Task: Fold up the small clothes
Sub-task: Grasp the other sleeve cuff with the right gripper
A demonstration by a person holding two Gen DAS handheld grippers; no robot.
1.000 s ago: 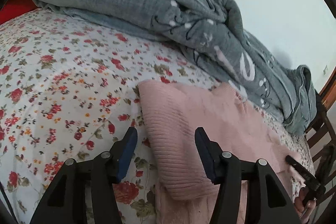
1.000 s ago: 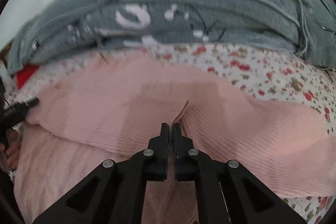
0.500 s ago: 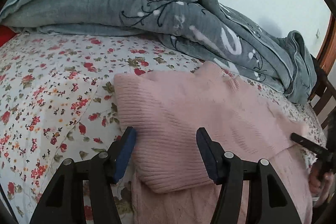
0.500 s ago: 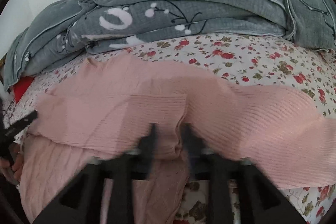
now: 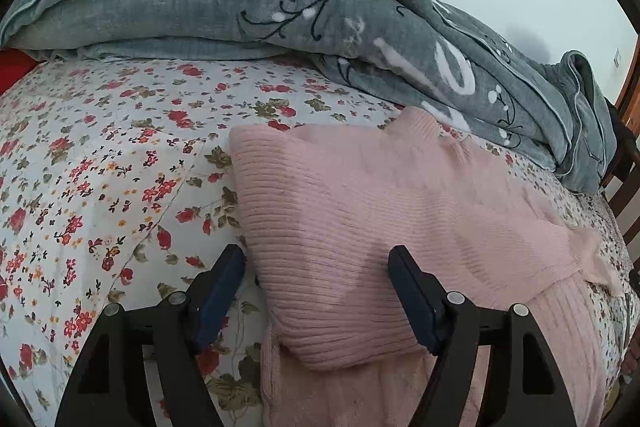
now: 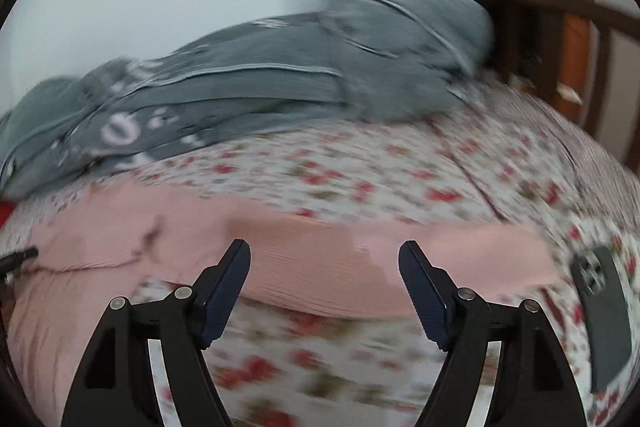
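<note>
Where left view lacks it, phone (image 6: 606, 311) beside pink sweater (image 6: 320, 267).

No legible text, label, brand, number or sign was found in either view. The only marks resembling writing were large white shapes woven or printed on the grey blanket (image 5: 360, 39), seen in the left wrist view to the right of the blanket's black vine pattern; one was rounded like an "O" or a zero, but it could not be read as a letter or word. On the same blanket (image 6: 248, 95) in the right wrist view, the white marks were blurred beyond reading. On the dark phone (image 6: 606, 315) beside the blanket's bed, no logo could be made out.
</note>
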